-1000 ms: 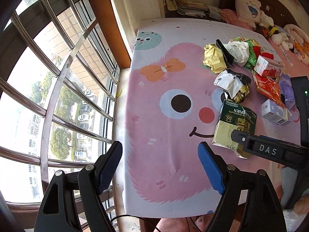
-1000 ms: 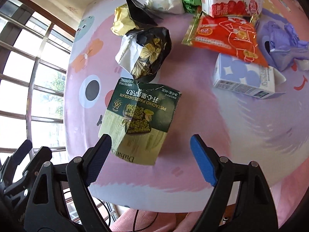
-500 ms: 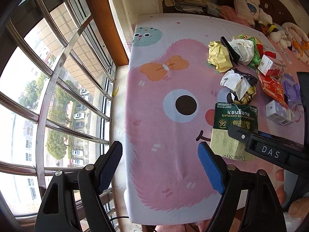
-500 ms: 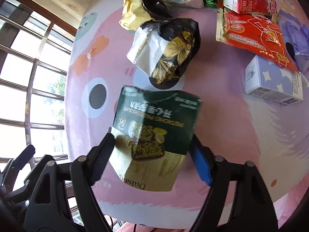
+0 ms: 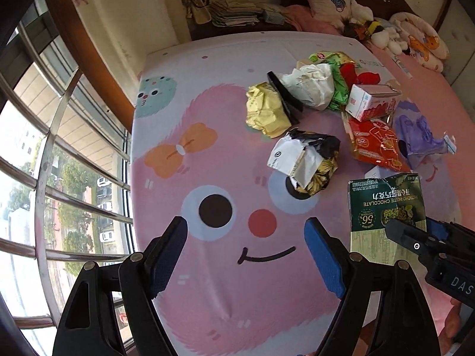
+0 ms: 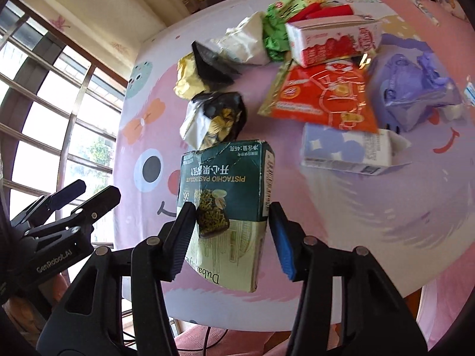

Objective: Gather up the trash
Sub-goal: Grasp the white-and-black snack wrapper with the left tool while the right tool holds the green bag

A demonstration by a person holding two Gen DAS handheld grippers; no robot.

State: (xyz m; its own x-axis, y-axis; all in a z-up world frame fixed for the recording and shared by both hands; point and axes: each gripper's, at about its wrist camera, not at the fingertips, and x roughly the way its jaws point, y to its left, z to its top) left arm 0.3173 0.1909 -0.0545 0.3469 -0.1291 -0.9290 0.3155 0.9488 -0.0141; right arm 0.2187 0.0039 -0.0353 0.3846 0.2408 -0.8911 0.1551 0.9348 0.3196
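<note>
Right gripper (image 6: 230,234), lower centre of right-wrist view: jaws just been closing, now clamped on green chocolate box (image 6: 228,201) across its side edges, black pad on left edge, blue pad on right. Box looks lifted clear of the tablecloth (image 6: 371,222), tilted, flap end toward cam. In left-wrist view same box (image 5: 386,207) at right edge, mid-height, w/ right gripper's tip across its lower part.

Handling, as a judgement: empty thin card, v. light, semi-stiff; top edge torn, walls likely to buckle if squeezed harder. Glossy print, so some slip poss. Hold across narrow width near mid-body seems right; avoid torn rim.

Left gripper (image 5: 249,255), lower centre of its own view: jaws wide apart, nothing between pads, hovering over the pink cartoon face on the cloth. Also seen at left edge of right-wrist view (image 6: 89,192).

Outward, rest of trash on cloth, upper centre to upper right: black-and-white crumpled wrapper (image 6: 213,118) just beyond the box; gold foil wrapper (image 6: 187,80); white crumpled bag (image 6: 246,44); green wrapper (image 6: 276,32); red-and-white carton (image 6: 332,41); orange snack packet (image 6: 320,98); purple bag (image 6: 412,95); pale blue carton (image 6: 350,151). Wrappers soft, crinkly, best pinched at a bunched fold; cartons best across short sides.

No bin visible in either view. Window bars at left of frame.
</note>
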